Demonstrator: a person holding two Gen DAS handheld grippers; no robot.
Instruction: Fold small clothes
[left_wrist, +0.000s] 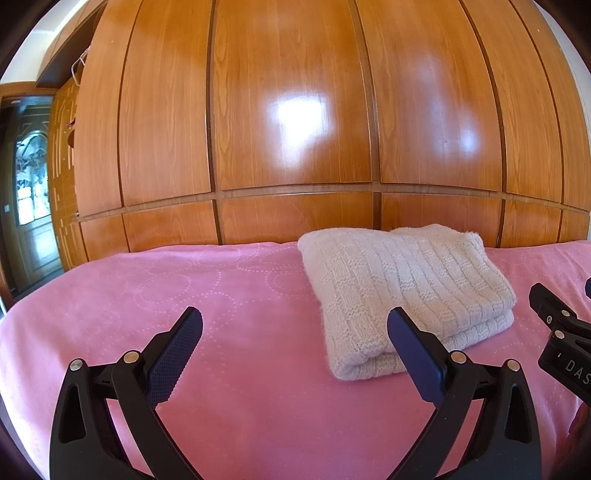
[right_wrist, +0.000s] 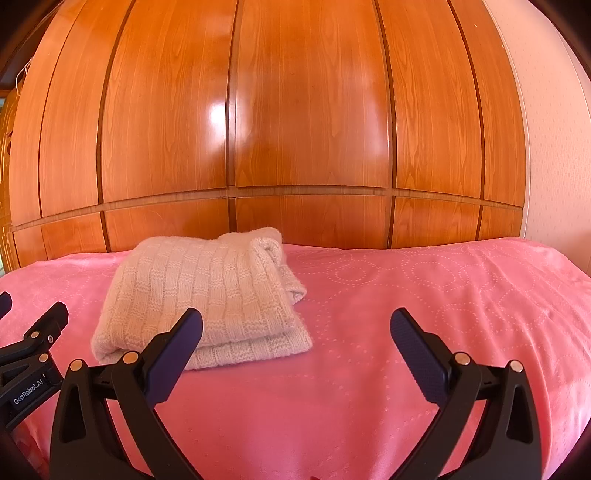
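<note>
Sweater lay folded in a neat stack on the pink bed, at 1 o'clock of left gripper, 11 o'clock of right gripper. Both jaws were wide open, holding nothing. Fold looked done; no other clothes seen.

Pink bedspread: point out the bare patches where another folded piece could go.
The pink bedspread is bare from the folded cream knit across to the pale wall, and on its other side toward the doorway. It is tight only at the knit's near edge, where the open left tongs and right tongs hover.
</note>
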